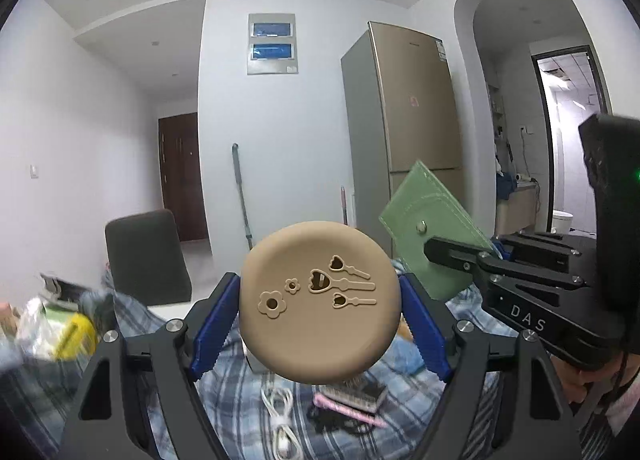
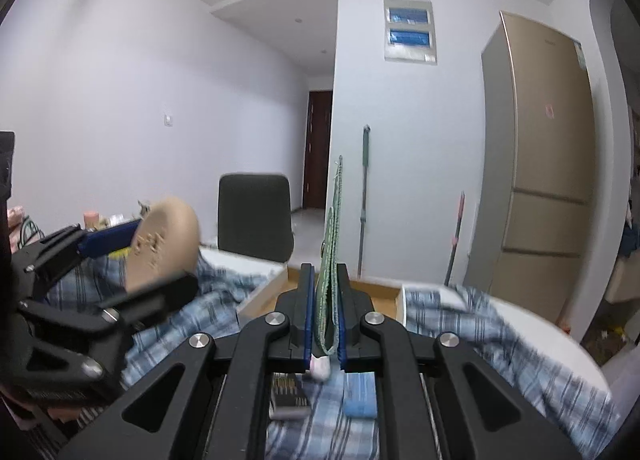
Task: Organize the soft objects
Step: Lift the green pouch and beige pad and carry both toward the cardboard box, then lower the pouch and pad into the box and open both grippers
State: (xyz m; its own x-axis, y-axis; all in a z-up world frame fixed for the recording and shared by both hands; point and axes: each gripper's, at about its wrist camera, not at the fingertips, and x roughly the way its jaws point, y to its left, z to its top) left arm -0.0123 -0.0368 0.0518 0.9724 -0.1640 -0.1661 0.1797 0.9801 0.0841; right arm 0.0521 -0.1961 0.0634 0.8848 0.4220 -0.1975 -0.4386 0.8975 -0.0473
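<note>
My left gripper point(image 1: 320, 288) is shut on a round tan soft pad point(image 1: 320, 302) with flower and heart cut-outs, held up above the table. The pad and left gripper also show at the left of the right wrist view point(image 2: 166, 240). My right gripper point(image 2: 323, 272) is shut on a flat green pouch point(image 2: 332, 236) with a snap, held edge-on and upright. In the left wrist view the green pouch point(image 1: 432, 220) and right gripper point(image 1: 440, 248) sit just right of the tan pad.
A blue plaid cloth point(image 1: 248, 400) covers the table, with a white cable point(image 1: 280, 416), a pink-handled brush point(image 1: 352, 400) and a yellow item point(image 1: 76, 336) on it. A dark chair point(image 1: 146, 256), a mop handle point(image 1: 242, 196), a fridge point(image 1: 408, 116) and an open drawer point(image 2: 376, 288) stand beyond.
</note>
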